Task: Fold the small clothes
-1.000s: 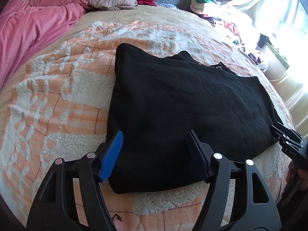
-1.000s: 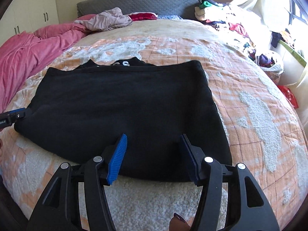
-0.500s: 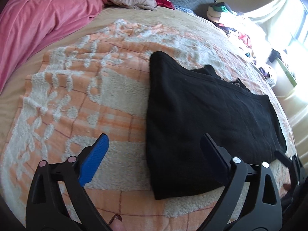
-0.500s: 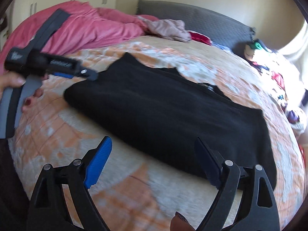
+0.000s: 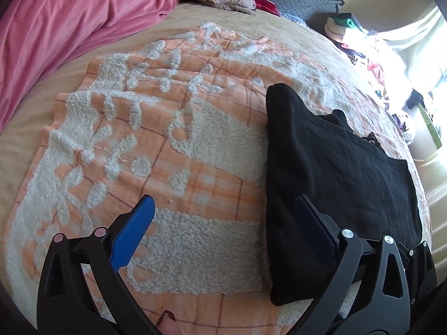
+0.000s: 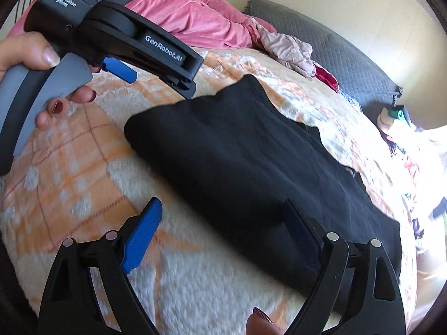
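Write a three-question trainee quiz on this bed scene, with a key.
1. True or false: the left gripper is clamped on the black garment.
2. What colour is the bedding heaped at the far left of the bed? A pink, B green, C white.
3. Fill in: the black garment lies on an orange and white ____.

Key: 1 false, both grippers stand open, the right gripper too. 2 A. 3 blanket.
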